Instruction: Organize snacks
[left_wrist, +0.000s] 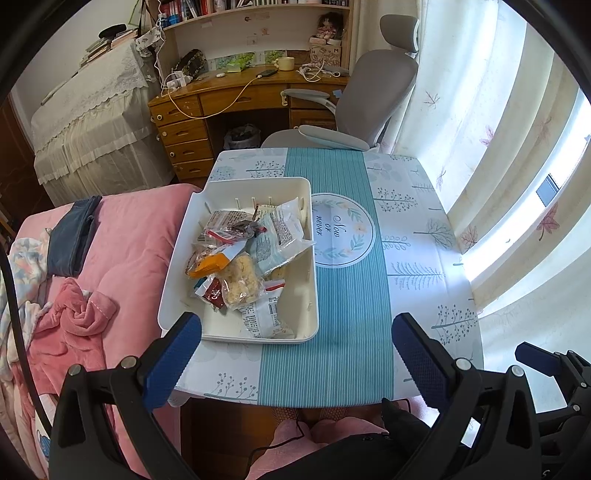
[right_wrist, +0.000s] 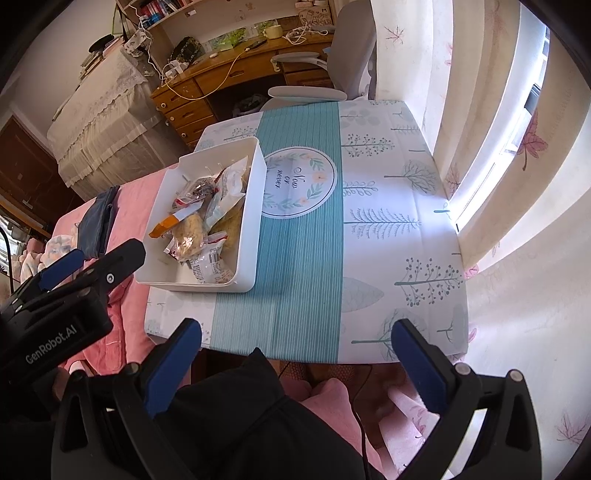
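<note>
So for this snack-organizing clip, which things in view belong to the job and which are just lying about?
Belongs to the job:
white bin
snack packets piled inside it
left gripper, open and empty
right gripper, open and empty

Just lying about:
patterned tablecloth
pink bedding
dark pouch
office chair
wooden desk
curtains
</note>
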